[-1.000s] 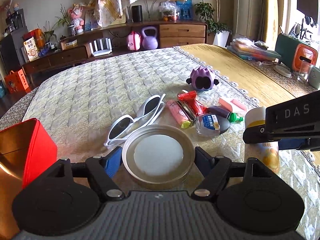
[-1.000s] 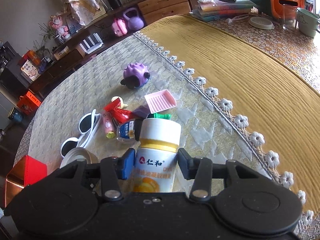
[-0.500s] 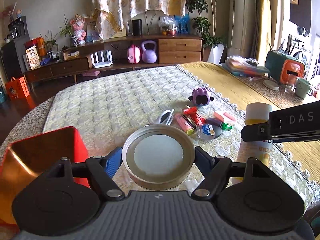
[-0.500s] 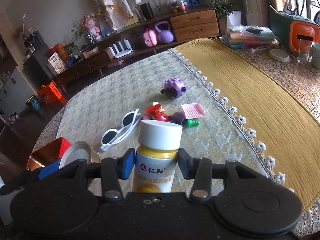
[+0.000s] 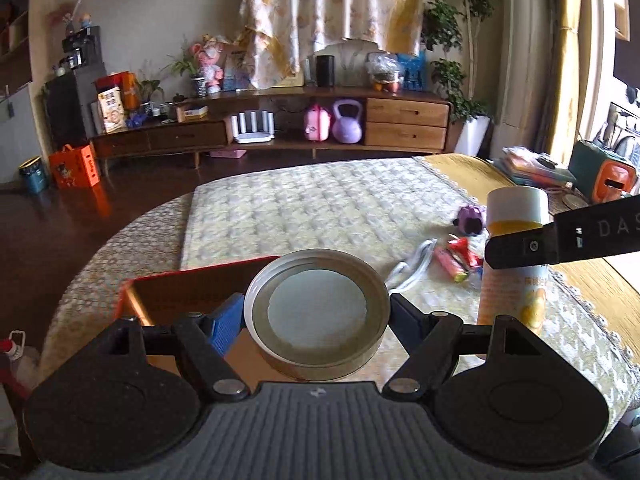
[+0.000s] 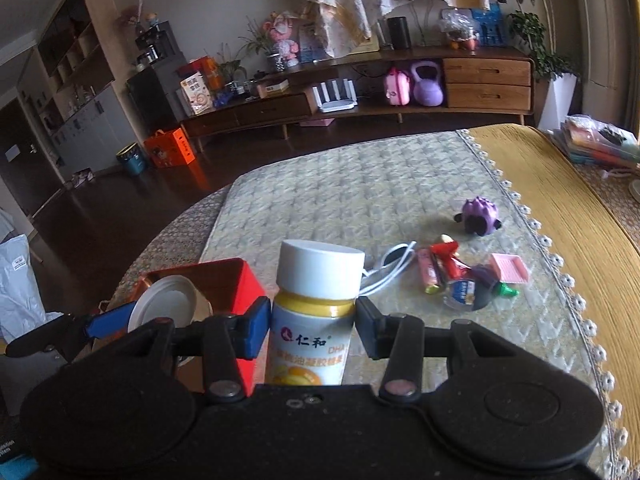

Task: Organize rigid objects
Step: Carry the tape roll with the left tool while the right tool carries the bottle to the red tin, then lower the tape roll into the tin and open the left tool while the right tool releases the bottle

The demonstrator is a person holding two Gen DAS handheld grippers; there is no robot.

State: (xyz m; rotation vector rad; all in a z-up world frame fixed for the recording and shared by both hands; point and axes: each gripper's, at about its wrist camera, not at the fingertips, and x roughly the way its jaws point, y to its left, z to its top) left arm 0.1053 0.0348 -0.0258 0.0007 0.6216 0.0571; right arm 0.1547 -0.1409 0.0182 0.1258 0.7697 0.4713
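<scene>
Both grippers (image 5: 318,316) (image 6: 312,328) have lifted lid (image 5: 318,312) and bottle (image 6: 316,312) toward the red box (image 6: 224,280).

Bottle (image 6: 314,320) label: "仁和", "DHA". Right tool (image 5: 568,236) arm: "DAS".

a long wooden sideboard (image 6: 400,96) stands against the far wall; a purple kettlebell (image 6: 427,89) sits on its lower shelf.

A long low wooden sideboard (image 5: 280,128) with 2 light drawers stands against the pale wall (image 5: 160,8), under a floral yellow-and-white curtain (image 5: 332,12). The dark glossy wooden floor (image 5: 80,224) reflects daylight. A tall leafy potted plant (image 5: 460,60) stands right of it.
</scene>
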